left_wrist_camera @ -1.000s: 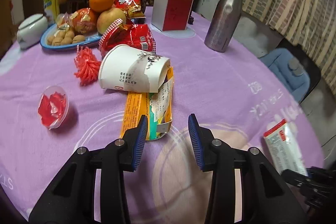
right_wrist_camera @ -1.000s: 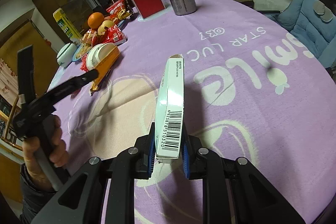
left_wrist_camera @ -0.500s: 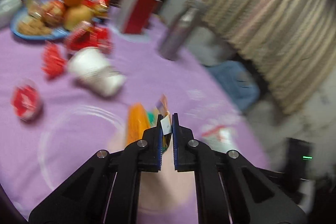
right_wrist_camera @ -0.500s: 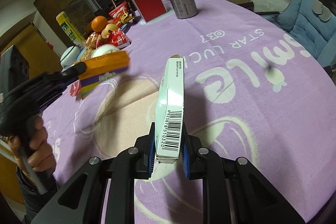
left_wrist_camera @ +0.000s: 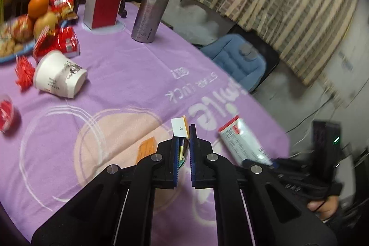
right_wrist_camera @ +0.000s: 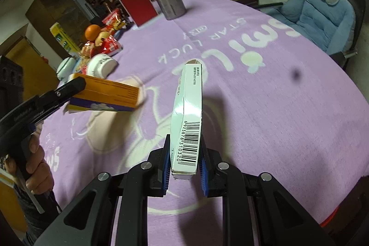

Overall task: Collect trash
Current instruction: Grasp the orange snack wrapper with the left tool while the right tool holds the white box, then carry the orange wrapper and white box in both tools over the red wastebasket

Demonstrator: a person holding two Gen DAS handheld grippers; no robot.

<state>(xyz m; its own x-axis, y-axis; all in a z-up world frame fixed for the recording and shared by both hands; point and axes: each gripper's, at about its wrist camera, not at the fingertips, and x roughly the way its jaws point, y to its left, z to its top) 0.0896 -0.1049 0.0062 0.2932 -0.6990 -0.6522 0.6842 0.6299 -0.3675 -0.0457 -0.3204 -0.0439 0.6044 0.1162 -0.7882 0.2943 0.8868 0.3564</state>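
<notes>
Your left gripper [left_wrist_camera: 184, 149] is squeezed almost shut on the orange box [right_wrist_camera: 108, 93]. In the right wrist view you can see that box held up in the air above the purple tablecloth [right_wrist_camera: 276, 119], with its far end sticking out toward the middle of the table. In the left wrist view only a thin edge of the box and a small white flap show between the blue pads [left_wrist_camera: 192, 146].

Your right gripper [right_wrist_camera: 184, 167] is pinched tight on the white box [right_wrist_camera: 188, 119]. It stands on edge between the pads, with the barcode side facing up at the camera. The left wrist view shows this same white box [left_wrist_camera: 244, 142] near the edge of the table, low on the right.

So you hold two boxes, one in each gripper.

On the table lies one white paper cup [left_wrist_camera: 60, 75], tipped on its side. Just beside it is one red tassel [left_wrist_camera: 23, 72]. One small clear cup with red bits [left_wrist_camera: 7, 112] sits at the left edge. One silver bottle [left_wrist_camera: 151, 10] stands upright, and one red and white box [left_wrist_camera: 103, 5] stands near it. One blue plate [left_wrist_camera: 13, 52] holds fruit and snacks, with one orange [left_wrist_camera: 38, 5] on top. One blue chair [right_wrist_camera: 320, 13] is beside the table.
</notes>
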